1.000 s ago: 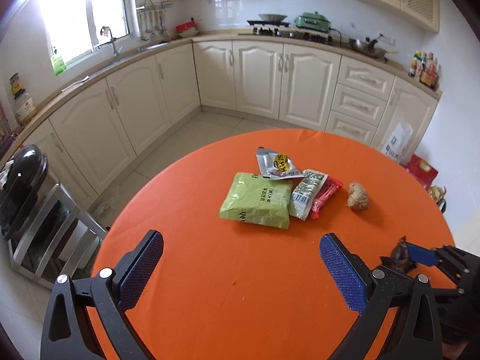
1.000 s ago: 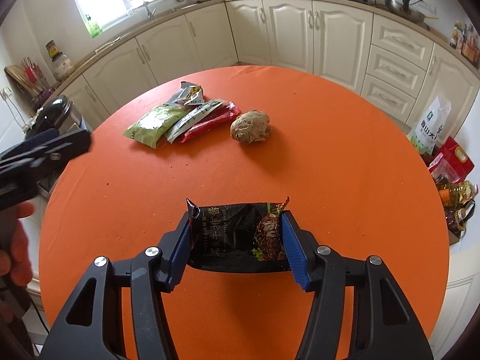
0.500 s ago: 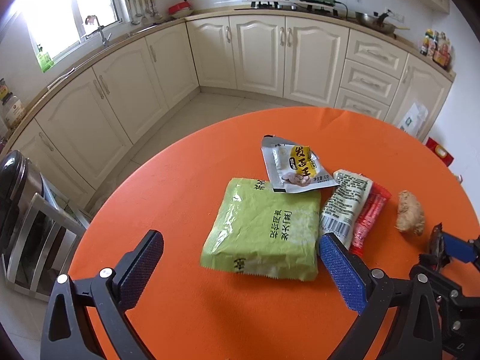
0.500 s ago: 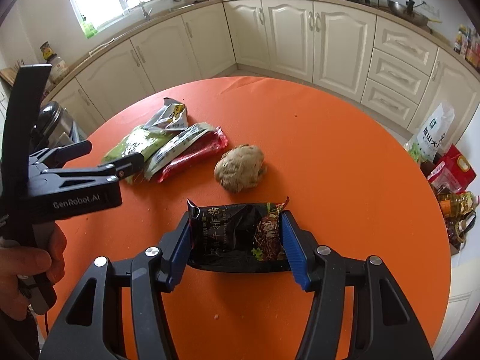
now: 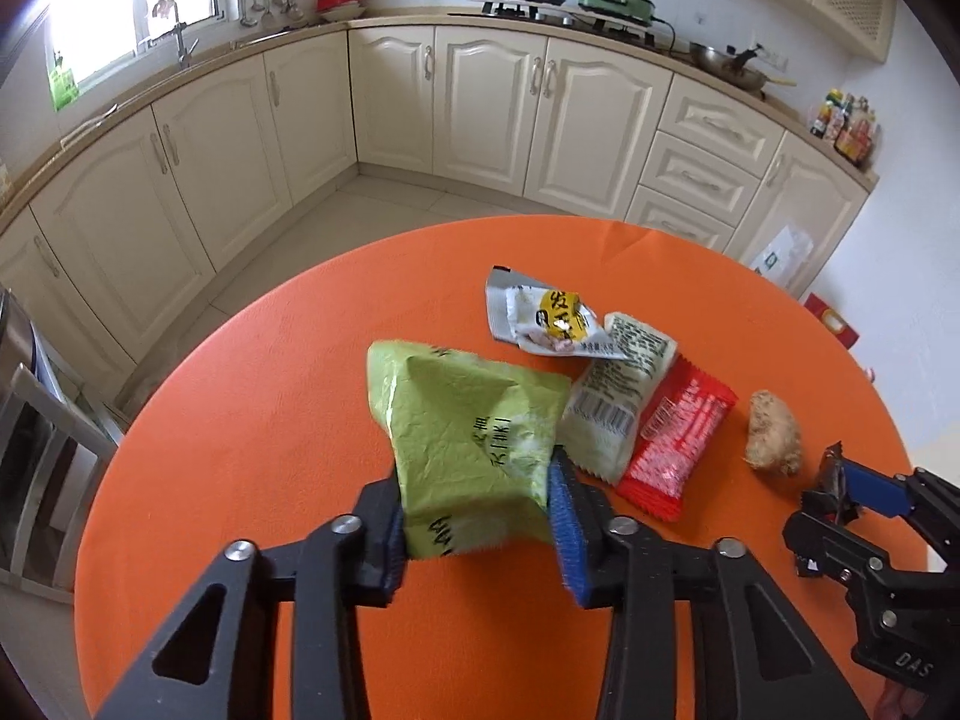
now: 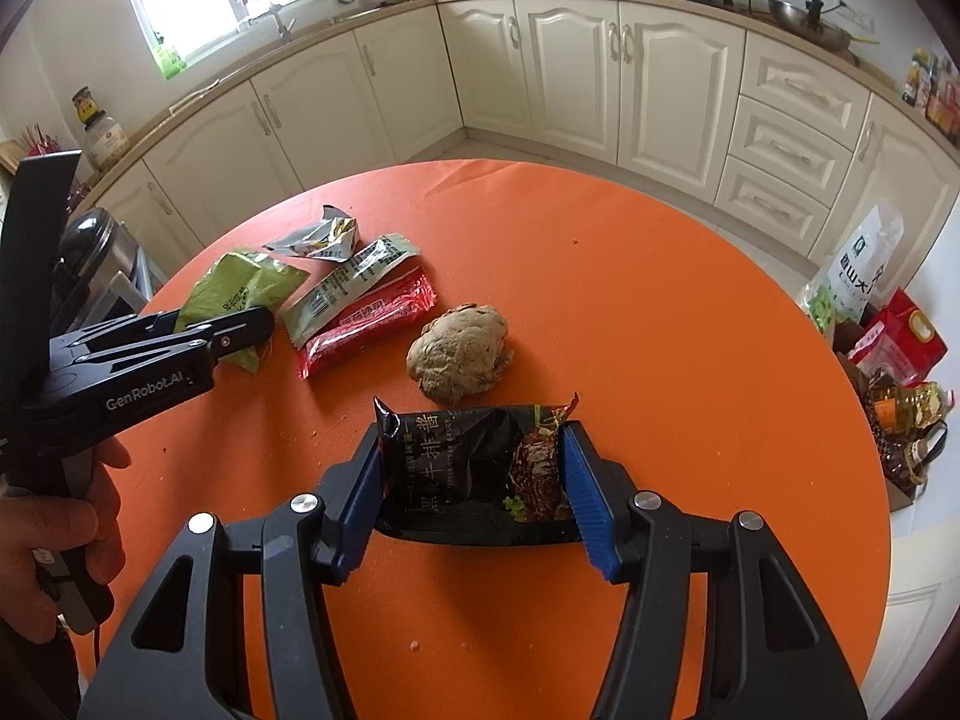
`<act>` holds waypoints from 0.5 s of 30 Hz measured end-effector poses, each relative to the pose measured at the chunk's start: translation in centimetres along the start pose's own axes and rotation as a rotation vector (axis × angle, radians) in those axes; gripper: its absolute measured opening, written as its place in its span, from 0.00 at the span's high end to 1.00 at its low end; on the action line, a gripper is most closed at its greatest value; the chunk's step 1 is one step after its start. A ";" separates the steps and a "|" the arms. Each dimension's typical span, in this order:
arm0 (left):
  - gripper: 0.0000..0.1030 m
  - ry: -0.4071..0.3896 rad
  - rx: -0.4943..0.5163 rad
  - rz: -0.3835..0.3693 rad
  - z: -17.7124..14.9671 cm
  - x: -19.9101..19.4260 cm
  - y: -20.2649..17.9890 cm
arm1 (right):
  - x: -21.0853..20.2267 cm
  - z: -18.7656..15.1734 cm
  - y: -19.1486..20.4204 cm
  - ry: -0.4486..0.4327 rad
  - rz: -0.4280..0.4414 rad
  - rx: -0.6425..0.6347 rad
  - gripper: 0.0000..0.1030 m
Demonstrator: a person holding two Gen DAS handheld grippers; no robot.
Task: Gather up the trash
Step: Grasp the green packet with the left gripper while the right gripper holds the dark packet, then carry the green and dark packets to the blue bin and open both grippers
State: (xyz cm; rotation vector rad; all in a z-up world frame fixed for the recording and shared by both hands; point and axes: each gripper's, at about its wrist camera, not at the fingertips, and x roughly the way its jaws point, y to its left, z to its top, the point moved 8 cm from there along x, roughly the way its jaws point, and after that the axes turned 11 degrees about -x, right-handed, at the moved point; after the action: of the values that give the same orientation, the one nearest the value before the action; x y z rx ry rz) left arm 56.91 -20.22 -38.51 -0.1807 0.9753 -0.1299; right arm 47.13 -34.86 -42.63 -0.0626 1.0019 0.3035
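left wrist view: the left gripper (image 5: 477, 525) is clamped on a crumpled green packet (image 5: 474, 438); right wrist view: the right gripper (image 6: 474, 495) pinches a black sauce sachet (image 6: 474, 474) above the orange table (image 6: 660, 312).

On your table (image 5: 252, 420), in the left wrist view, the big packet (image 5: 474, 444) sits at frame centre. Right of it, side by side: a pouch (image 5: 618, 402), a bar wrapper (image 5: 678, 444), then the ginger (image 5: 773, 441). The torn sachet (image 5: 549, 321) lies above them.
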 end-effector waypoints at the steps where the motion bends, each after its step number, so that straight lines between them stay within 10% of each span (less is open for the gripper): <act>1: 0.73 -0.002 -0.005 -0.001 -0.2 -0.3 0.2 | -0.3 -0.1 0.1 -0.002 -0.001 0.000 0.44; 15: 0.78 -0.095 -0.029 -0.054 -7.0 -13.5 1.1 | -8.4 -4.1 1.0 -0.078 -0.012 0.032 0.44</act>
State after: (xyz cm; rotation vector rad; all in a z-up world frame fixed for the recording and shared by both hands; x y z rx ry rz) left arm 43.64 -17.21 -31.67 -0.2378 0.8785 -0.1559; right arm 39.25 -36.58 -37.71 -0.0277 0.9287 0.2767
